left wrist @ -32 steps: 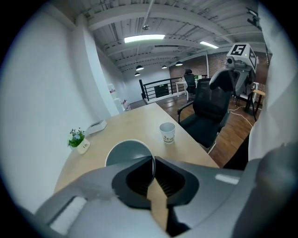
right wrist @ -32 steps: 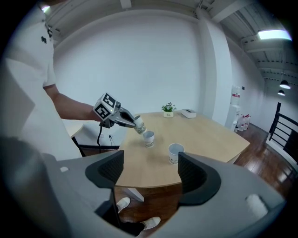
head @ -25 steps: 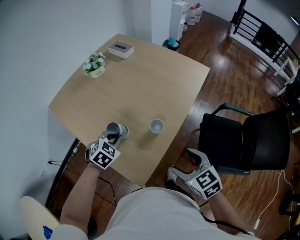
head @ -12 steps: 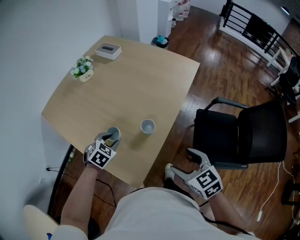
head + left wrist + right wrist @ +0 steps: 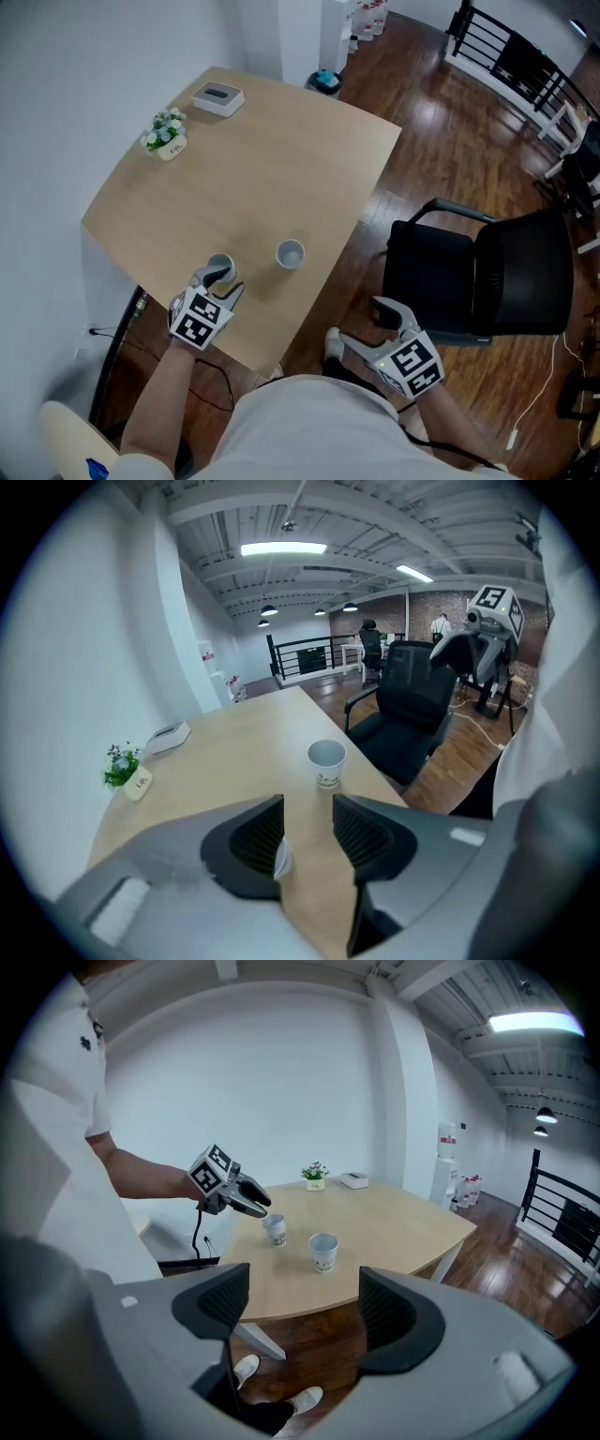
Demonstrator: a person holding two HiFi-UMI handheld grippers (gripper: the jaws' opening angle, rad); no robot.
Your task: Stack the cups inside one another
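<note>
Cup (image 5: 219, 265), gripped earlier, stands free between the left gripper's (image 5: 307, 810) opening jaws; right gripper (image 5: 305, 1290) gapes empty.

A pale wooden table (image 5: 281, 159) is standing beside a white wall on its left and carrying four things. Two white cups are sitting upright, mouths up, toward its near edge. The left cup (image 5: 219, 267) is standing close to the near-left corner. The right cup (image 5: 290, 254) is standing near it but apart from it, showing a small print low on its side. Well apart from them, a small potted plant (image 5: 165, 134) is sitting by the far-left edge, and a flat white box (image 5: 217, 95) is lying just beyond it. The table is resting on a dark wood floor (image 5: 422, 141), where a black chair (image 5: 487, 272) is standing to its right.
</note>
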